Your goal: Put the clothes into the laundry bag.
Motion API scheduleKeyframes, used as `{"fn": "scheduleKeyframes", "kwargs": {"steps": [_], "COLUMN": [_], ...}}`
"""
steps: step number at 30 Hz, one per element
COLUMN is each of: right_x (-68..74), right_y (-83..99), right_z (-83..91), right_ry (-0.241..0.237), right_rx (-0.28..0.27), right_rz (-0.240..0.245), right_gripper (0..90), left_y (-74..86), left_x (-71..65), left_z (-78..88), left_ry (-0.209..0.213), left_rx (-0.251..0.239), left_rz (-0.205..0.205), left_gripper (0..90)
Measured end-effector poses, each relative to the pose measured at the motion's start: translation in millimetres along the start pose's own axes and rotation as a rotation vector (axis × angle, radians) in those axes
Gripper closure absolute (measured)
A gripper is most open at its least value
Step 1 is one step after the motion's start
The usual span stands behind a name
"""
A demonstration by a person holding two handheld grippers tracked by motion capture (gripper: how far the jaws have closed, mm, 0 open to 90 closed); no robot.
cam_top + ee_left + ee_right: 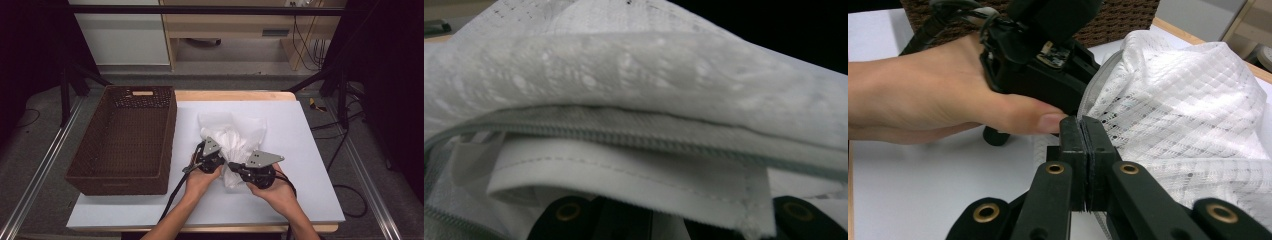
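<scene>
Empty brown wicker basket [125,145] beside zippered white mesh bag [235,137]

A wooden table [235,95] carries a pale blue-white sheet [300,150] that covers nearly all of its top, leaving a strip of bare wood along the far edge and a thin one along the near edge. On the left part of the sheet stands a dark brown wicker basket [100,150], long side running from the near edge toward the far edge, its left side overhanging the sheet. Just right of the basket, around the middle, lies a crumpled white mesh laundry bag [235,132] with a grey zipper.
</scene>
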State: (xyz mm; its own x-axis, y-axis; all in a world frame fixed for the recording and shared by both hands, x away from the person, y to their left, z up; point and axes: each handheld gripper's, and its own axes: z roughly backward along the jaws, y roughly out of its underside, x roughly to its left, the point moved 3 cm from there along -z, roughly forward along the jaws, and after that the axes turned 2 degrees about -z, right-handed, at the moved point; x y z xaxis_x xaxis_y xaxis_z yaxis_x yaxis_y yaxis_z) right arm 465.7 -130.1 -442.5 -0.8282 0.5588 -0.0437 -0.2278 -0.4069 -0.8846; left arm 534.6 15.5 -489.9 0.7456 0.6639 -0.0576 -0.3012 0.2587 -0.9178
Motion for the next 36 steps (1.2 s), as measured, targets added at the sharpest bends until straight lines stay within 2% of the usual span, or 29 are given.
{"fn": "scheduleKeyframes", "kwargs": {"steps": [5,15,21,26,36], "right_x": [-0.3,-2.1,-1.6,-2.8,-5.5], "right_y": [0.3,1.2,1.8,2.4,4.0], "right_z": [0.3,2.6,2.6,3.5,5.0], "right_ry": [-0.004,-0.011,-0.019,-0.024,-0.021], "right_rx": [-0.001,-0.007,-0.006,-0.009,-0.010], "right_rz": [-0.002,-0.016,-0.019,-0.024,-0.038], "right_gripper": [89.8,89.8,89.8,89.8,89.8], "left_y": [0.3,-3.7,-4.2,-5.7,-7.2], "left_x": [3.6,7.9,14.3,17.2,19.3], "left_z": [-2.6,-10.2,-16.2,-19.2,-21.8], "left_ry": [-0.027,-0.068,-0.112,-0.149,-0.197], "left_rx": [-0.013,-0.013,-0.020,-0.020,-0.030], "left_rz": [0.020,0.025,0.059,0.052,0.053], "left_gripper": [90.0,90.0,90.0,90.0,90.0]}}
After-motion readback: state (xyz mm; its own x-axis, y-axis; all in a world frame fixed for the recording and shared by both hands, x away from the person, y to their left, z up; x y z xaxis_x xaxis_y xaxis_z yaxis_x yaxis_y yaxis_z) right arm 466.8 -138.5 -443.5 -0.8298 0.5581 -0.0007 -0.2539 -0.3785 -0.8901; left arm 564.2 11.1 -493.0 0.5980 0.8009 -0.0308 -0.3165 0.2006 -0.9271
